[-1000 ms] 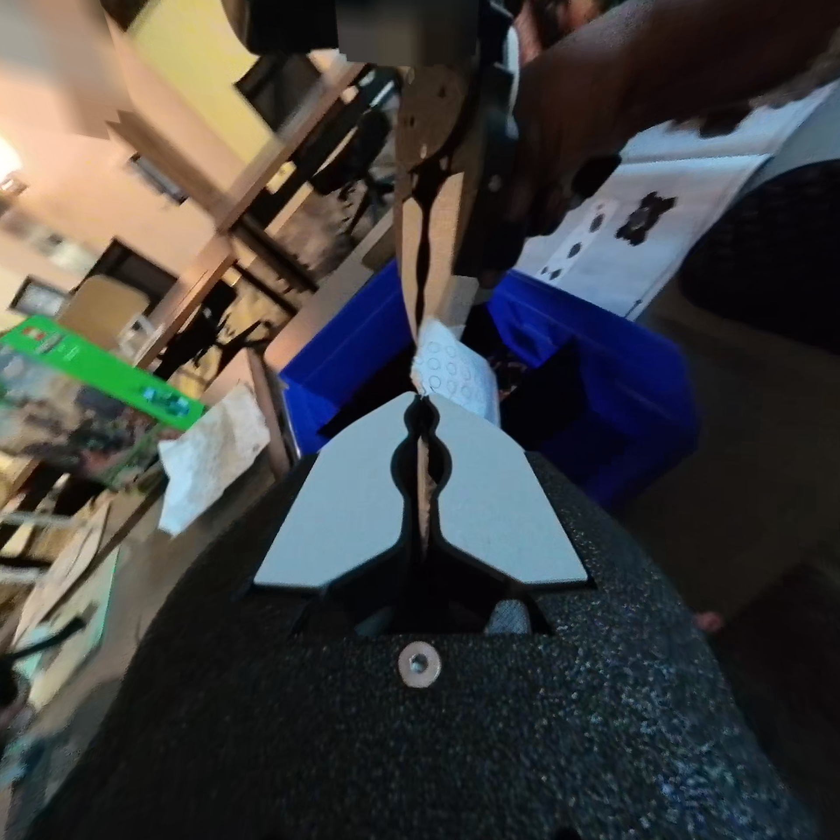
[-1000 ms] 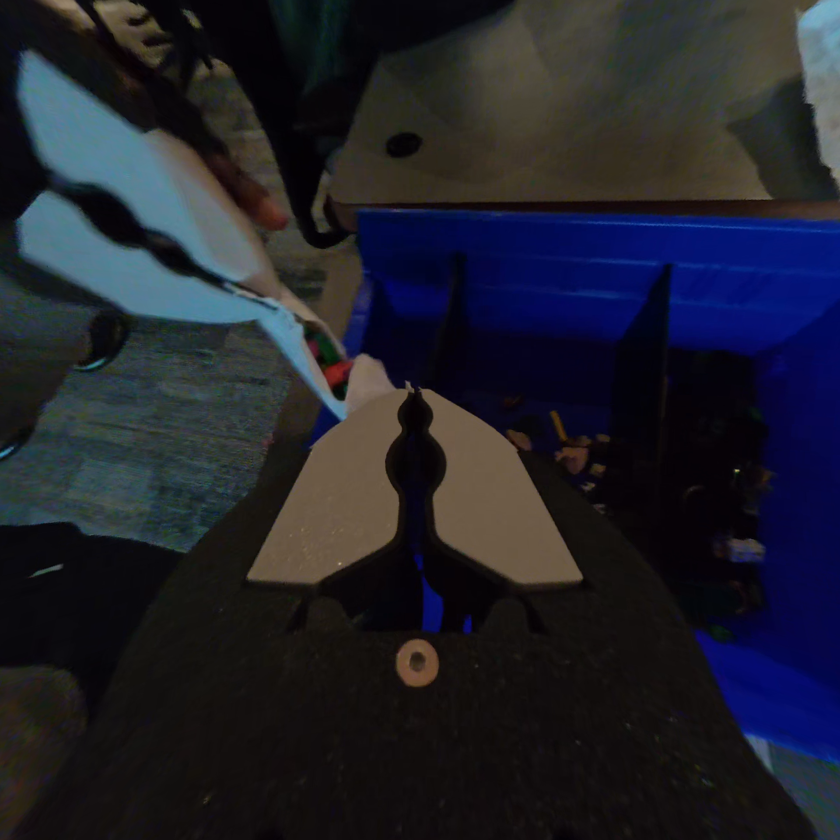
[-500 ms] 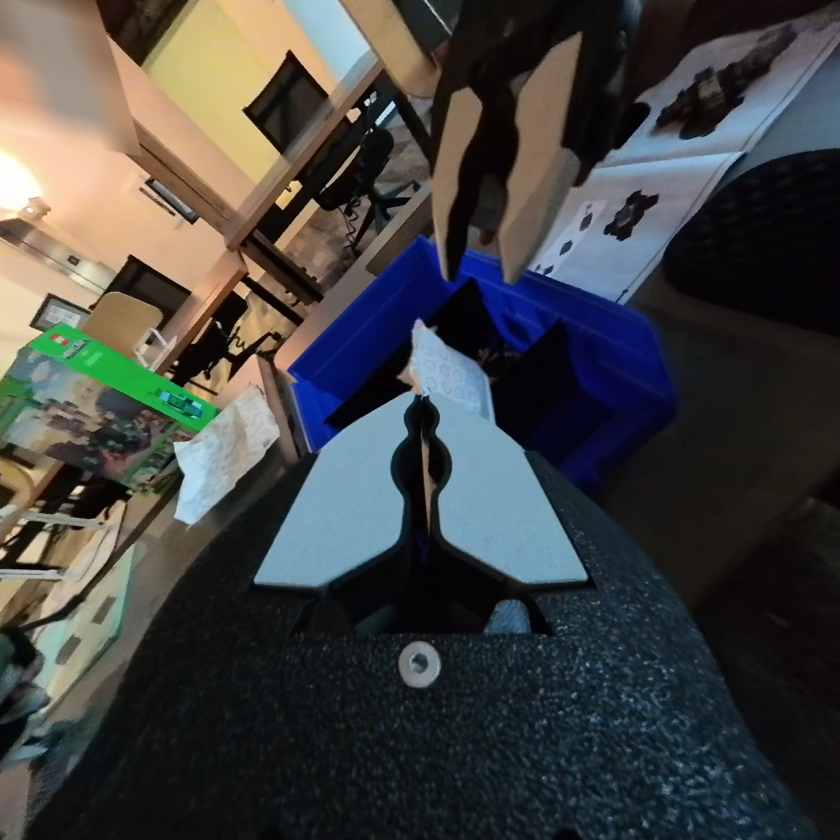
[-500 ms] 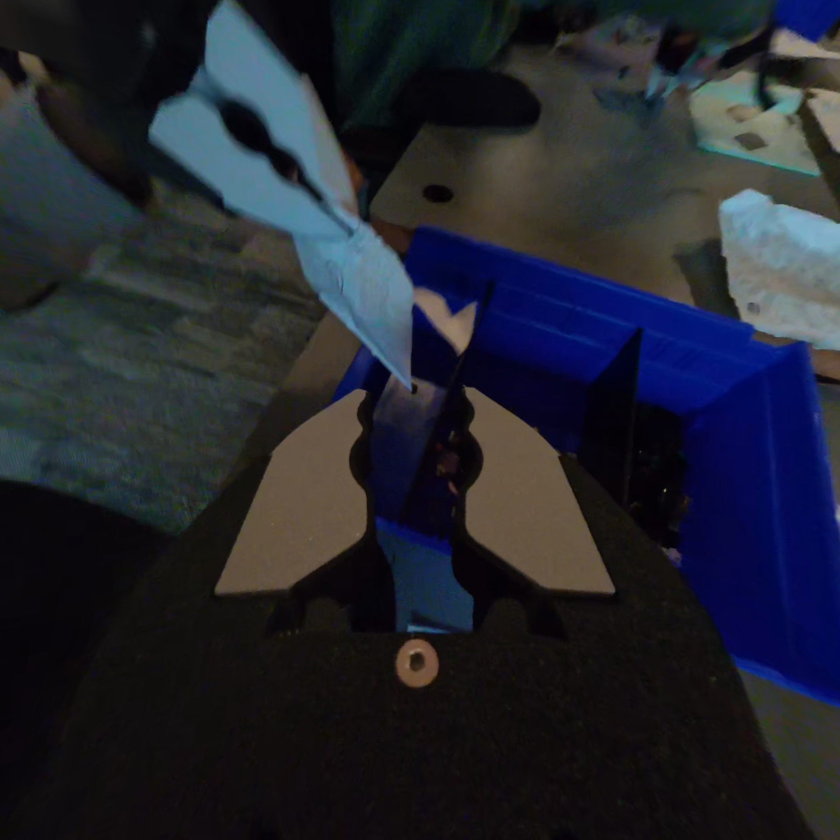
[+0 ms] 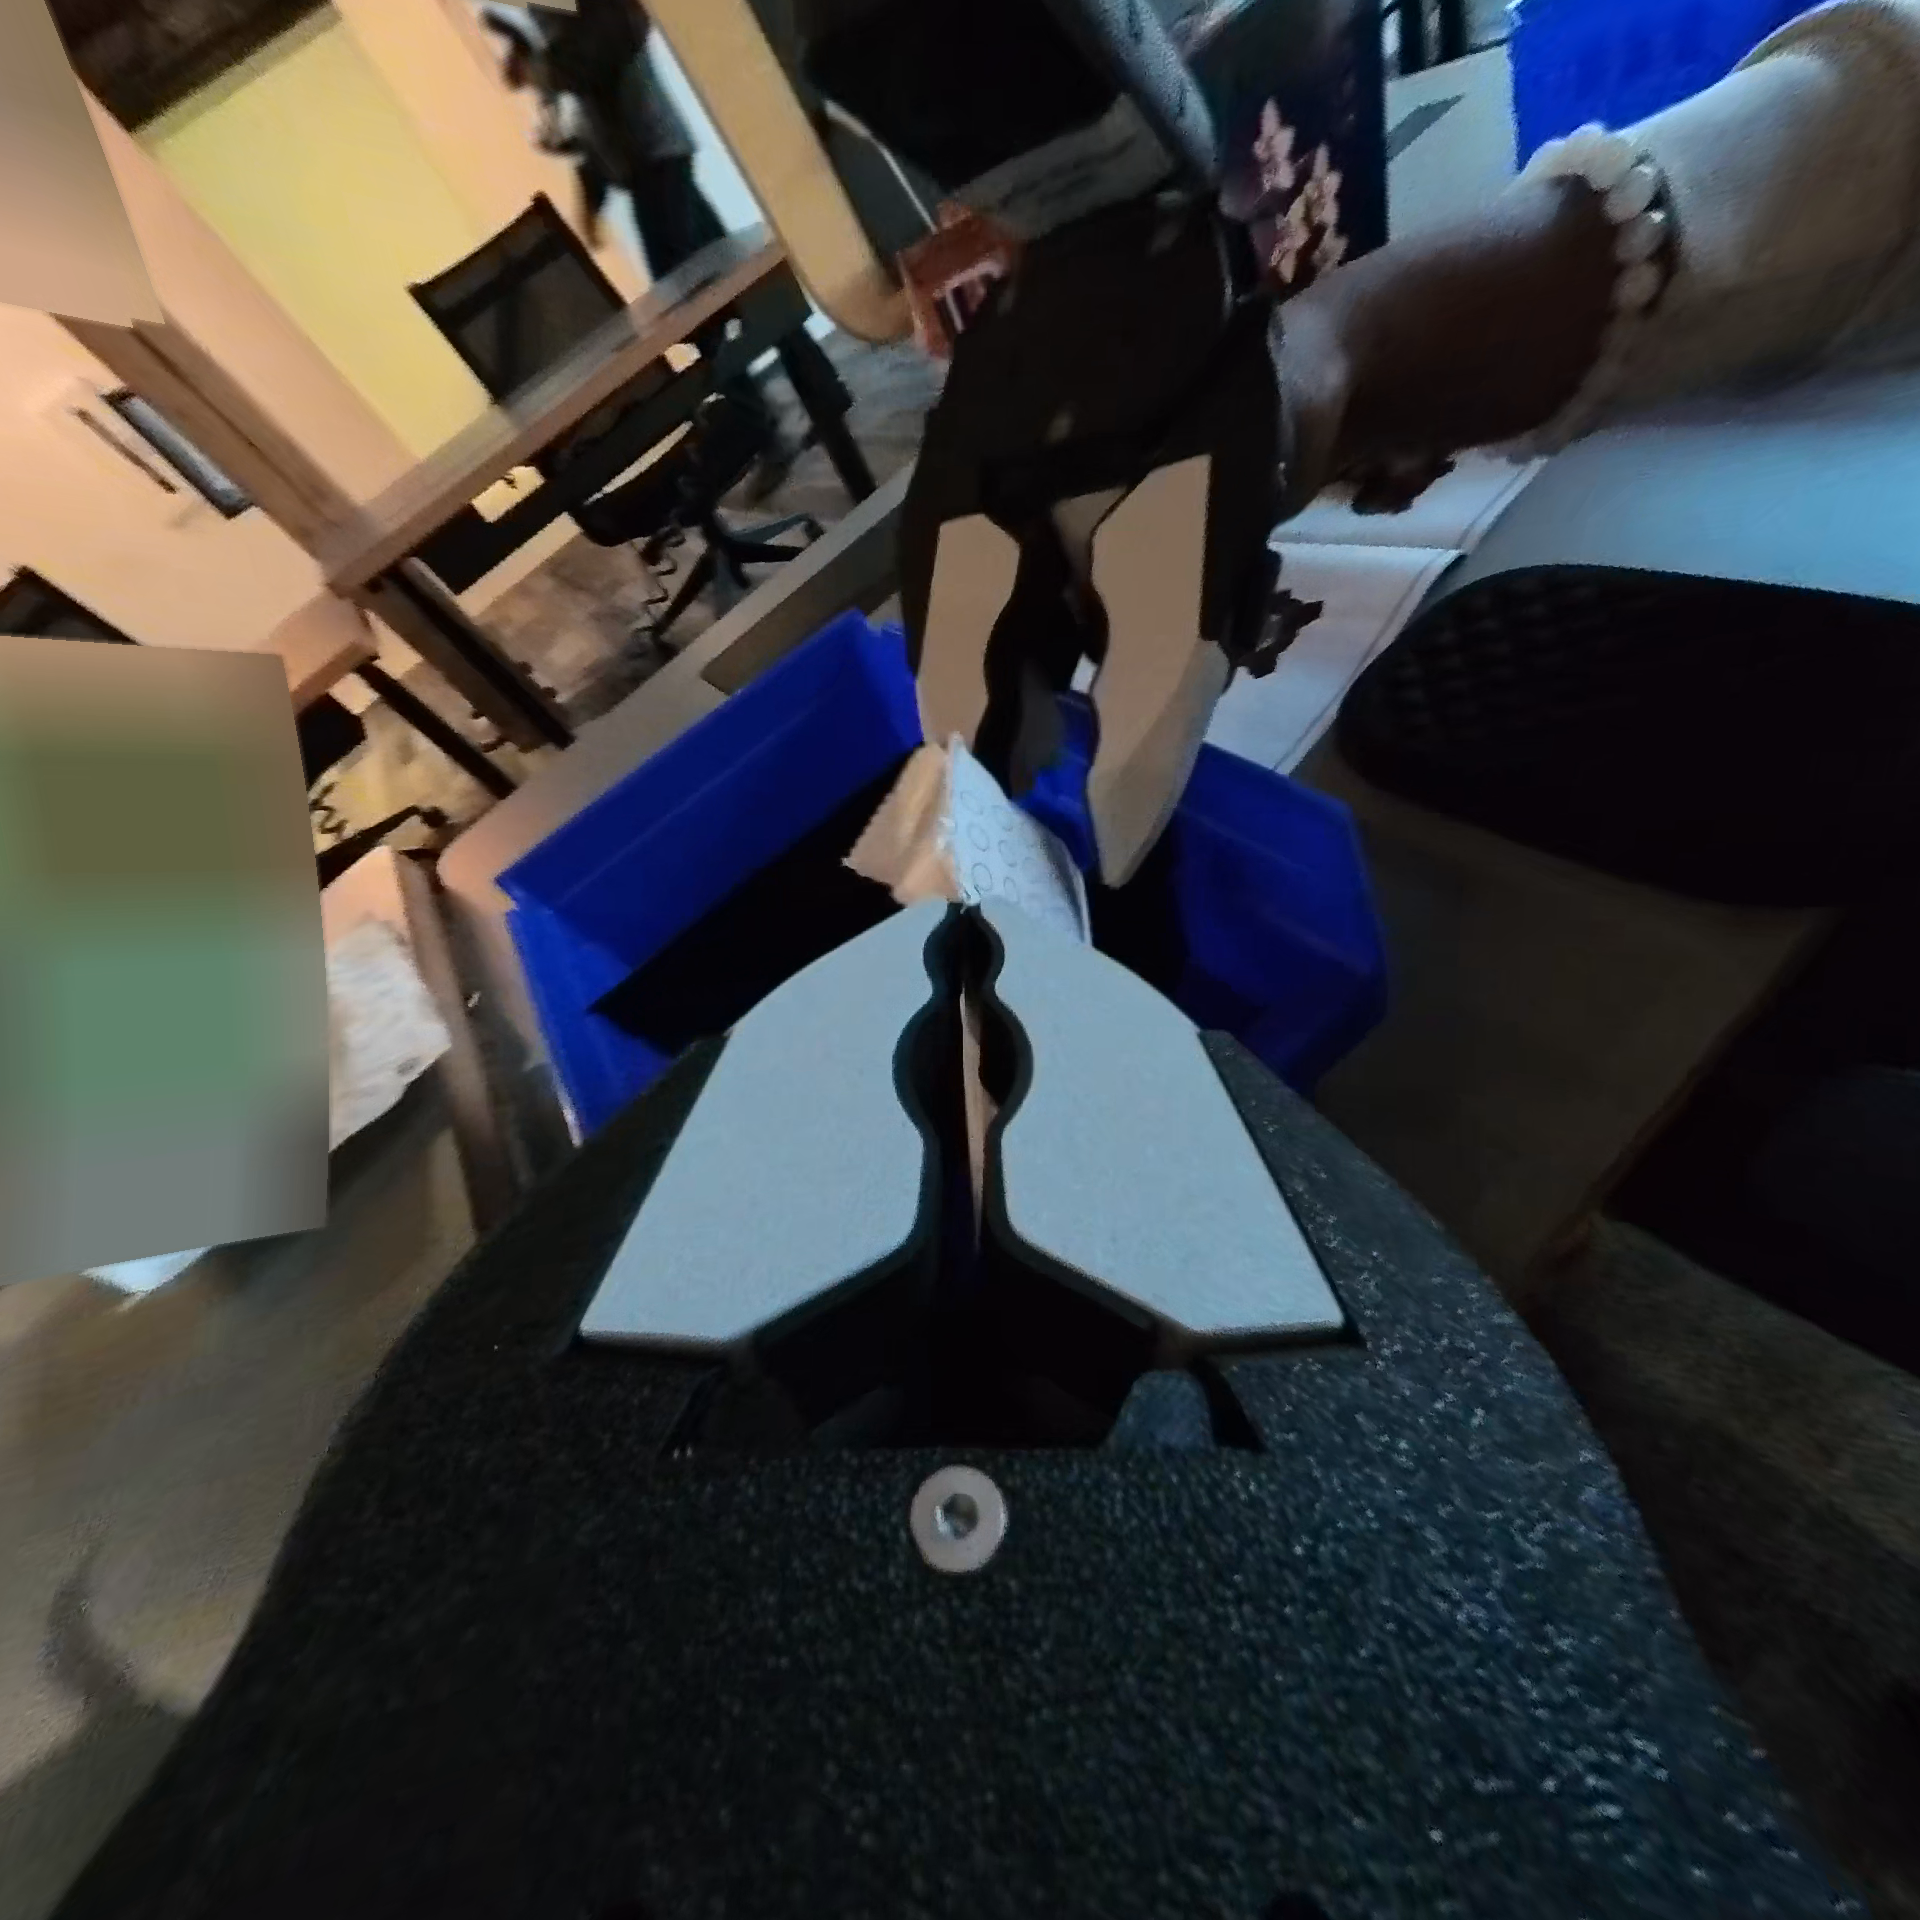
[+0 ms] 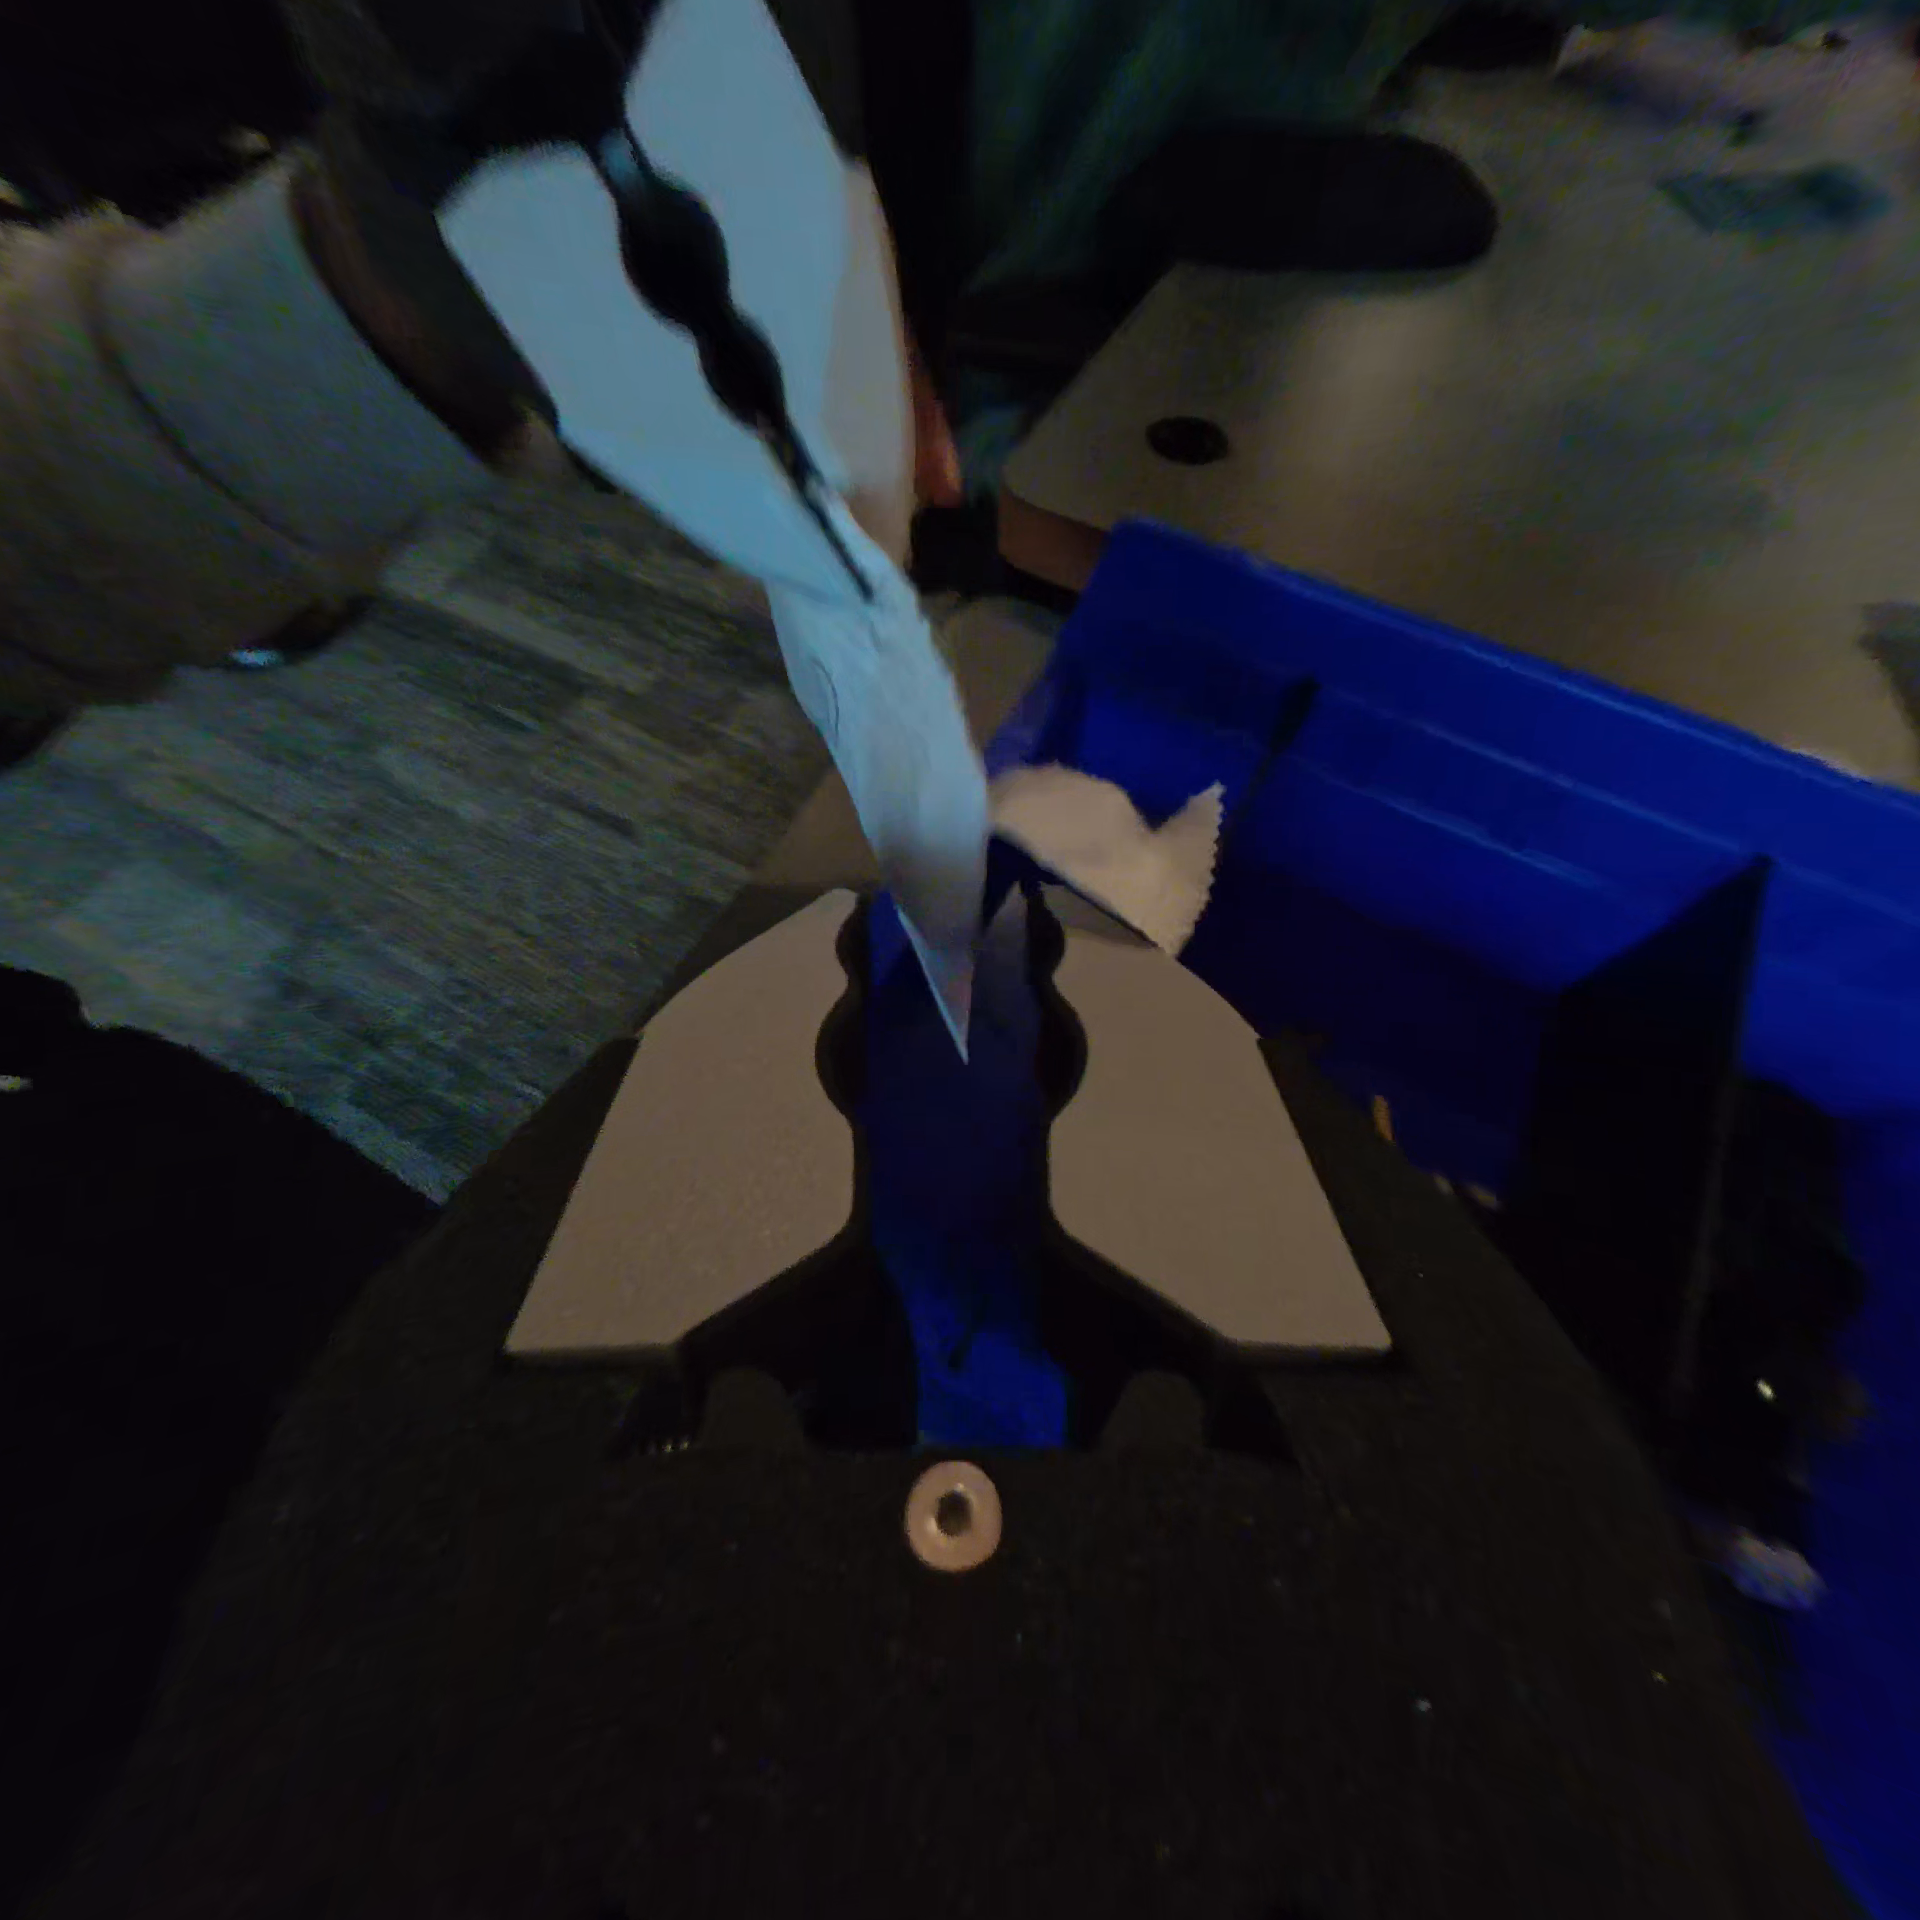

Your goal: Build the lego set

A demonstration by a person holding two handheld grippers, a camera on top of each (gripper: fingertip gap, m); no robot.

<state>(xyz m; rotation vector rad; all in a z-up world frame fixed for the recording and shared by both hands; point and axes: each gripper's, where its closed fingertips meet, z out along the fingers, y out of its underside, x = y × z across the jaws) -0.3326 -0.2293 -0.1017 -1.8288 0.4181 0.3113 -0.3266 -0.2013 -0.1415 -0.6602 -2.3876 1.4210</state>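
While held over the blue bin (image 5: pixel 675 831), left gripper (image 5: pixel 961 914): fingers closed flat on one end of a white paper bag (image 5: pixel 1013 847) printed with small rings; both pads press on the paper.
Bag, position: hangs from the left gripper above the bin's end compartment, clear of the table (image 6: pixel 1455 416). Its free end is torn open, with a loose flap (image 6: pixel 1101 842) ending in a zigzag edge.
Right gripper (image 6: pixel 951 914): fingers apart, gripping nothing. The bag's pointed corner (image 6: pixel 956 997) stands between them; no pad presses on it.
Seen from the left wrist: the right gripper points down at the bag's upper end. One fingertip (image 5: pixel 951 727) is just beside the paper; whether it touches cannot be told. The other is well clear.
Change, right gripper: a second ago its fingers were closed at the bag's end; half a second ago they had parted, and they remain parted.
Change, left gripper: none; its hold on the bag is as before.
Bin: black dividers (image 6: pixel 1642 1039) split it. Small pieces lie in the farther compartment (image 6: pixel 1766 1392), too dim to identify.
Surroundings: a white printed sheet (image 5: pixel 1403 520) lies on the table behind the bin.
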